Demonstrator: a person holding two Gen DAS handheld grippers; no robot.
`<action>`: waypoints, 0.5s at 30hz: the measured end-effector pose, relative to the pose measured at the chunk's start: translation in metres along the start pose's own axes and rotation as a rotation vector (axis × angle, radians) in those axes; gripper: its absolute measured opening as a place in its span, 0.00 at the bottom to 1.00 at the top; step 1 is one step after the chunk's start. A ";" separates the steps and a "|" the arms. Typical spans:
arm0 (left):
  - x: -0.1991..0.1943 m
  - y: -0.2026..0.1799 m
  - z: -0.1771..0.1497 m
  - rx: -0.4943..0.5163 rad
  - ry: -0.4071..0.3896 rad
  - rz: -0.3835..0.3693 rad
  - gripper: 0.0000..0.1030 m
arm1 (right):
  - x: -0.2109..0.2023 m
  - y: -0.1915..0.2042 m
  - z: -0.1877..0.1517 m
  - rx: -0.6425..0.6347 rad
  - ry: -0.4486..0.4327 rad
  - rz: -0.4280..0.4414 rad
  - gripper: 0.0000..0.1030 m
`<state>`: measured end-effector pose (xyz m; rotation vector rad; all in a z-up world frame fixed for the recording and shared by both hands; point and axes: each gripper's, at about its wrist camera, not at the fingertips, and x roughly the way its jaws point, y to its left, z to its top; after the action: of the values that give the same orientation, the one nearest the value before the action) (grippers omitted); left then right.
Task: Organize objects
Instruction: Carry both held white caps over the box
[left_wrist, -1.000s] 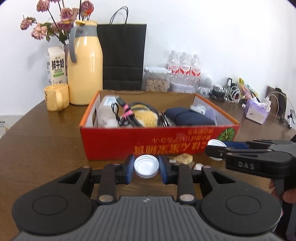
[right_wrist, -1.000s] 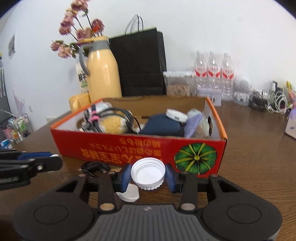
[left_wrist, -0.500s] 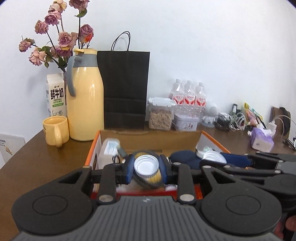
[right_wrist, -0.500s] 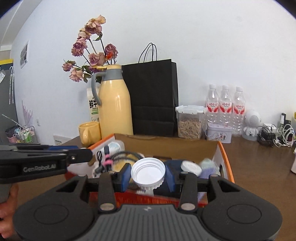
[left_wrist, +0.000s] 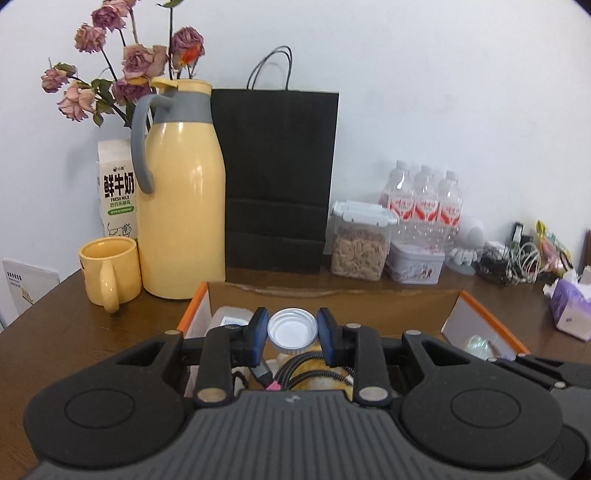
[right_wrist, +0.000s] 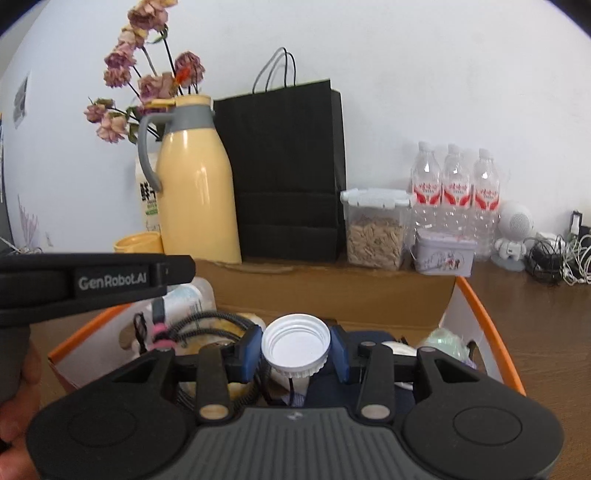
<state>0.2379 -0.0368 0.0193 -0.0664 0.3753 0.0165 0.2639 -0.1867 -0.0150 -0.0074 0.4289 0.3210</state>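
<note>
While both grippers hung over the orange-rimmed cardboard box, each held a cap, presumably so the two could be dropped in together. Nearest, the left gripper had its blue pads clamped on a small white screw cap with a silvery rim, and the right gripper pinched a larger white ribbed plastic cap by its sides, open face towards the camera. Below them the box already held a coiled black braided cable with a pink tie, a clear plastic bottle, a dark navy pouch and a pale green bundle. Behind it stood a yellow mug, a tall yellow thermos jug with a grey handle, a black paper bag and a clear lidded tub of what looked like cereal.
</note>
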 end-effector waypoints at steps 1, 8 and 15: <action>0.000 0.000 -0.001 0.006 0.000 0.000 0.29 | 0.000 -0.001 -0.001 0.003 0.006 -0.003 0.38; -0.018 -0.003 -0.006 0.042 -0.045 0.006 0.45 | -0.011 -0.003 -0.004 0.009 0.008 -0.015 0.50; -0.036 0.002 -0.004 0.028 -0.119 0.025 1.00 | -0.027 -0.008 -0.004 0.028 -0.045 -0.054 1.00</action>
<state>0.2029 -0.0351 0.0290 -0.0327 0.2572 0.0393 0.2411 -0.2030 -0.0079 0.0151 0.3879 0.2614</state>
